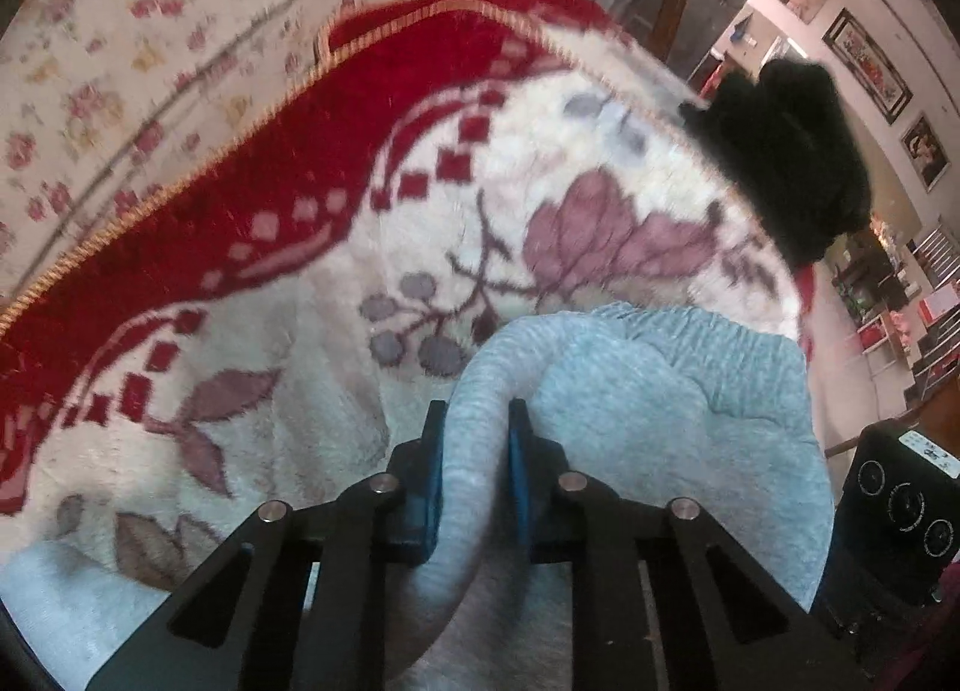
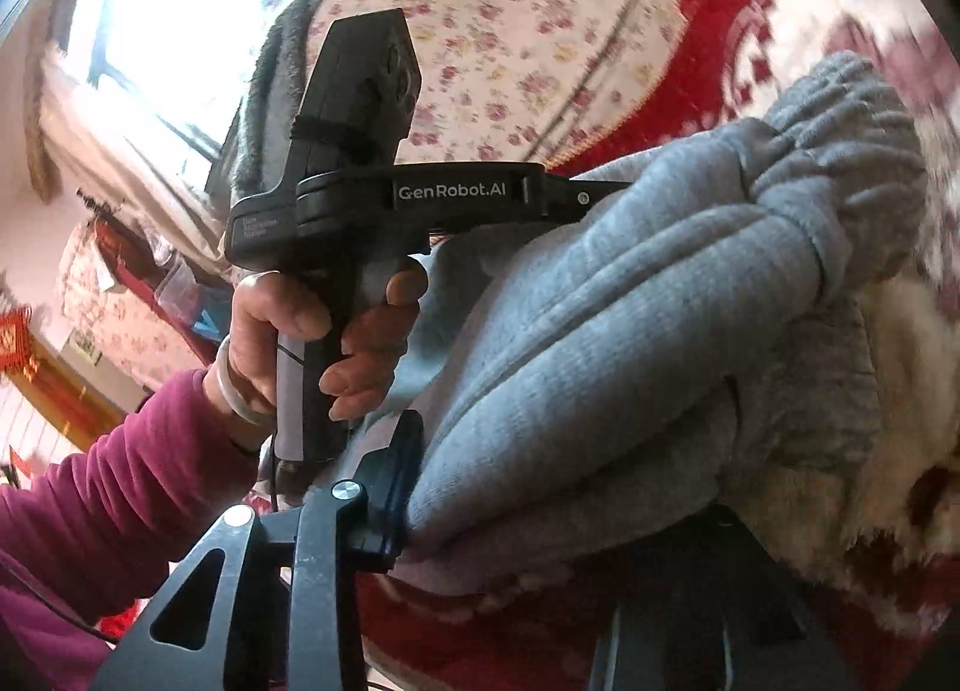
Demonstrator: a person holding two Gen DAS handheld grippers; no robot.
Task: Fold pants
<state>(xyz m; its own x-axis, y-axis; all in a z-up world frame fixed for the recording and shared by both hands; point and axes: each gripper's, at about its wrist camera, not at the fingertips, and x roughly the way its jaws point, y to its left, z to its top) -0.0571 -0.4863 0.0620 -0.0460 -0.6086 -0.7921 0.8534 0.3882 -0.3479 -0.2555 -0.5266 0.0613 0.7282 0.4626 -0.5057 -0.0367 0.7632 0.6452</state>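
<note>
Soft, thick grey knit pants (image 1: 648, 391) — limp, light, bunching readily. The left gripper (image 1: 477, 451) has its fingers clenched on a rolled fold; the right gripper (image 2: 540, 487) clamps a thick bundle. Judged best held at waistband or hems.

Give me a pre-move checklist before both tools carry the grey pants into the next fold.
1. Left tool shut on pants: ok, a roll of grey fabric is pinched between its blue pads.
2. Right tool gripping: ok, thick bunched fabric sits against its visible pad; the other finger is hidden.
3. Elastic waistband in sight: ok, gathered at the far end.
4. Landing area on blanket: ok, bare ahead of the left tool.
5. Black garment clear of the pants: ok, at the blanket's far edge.
6. Pant legs aligned: cannot tell.
</note>
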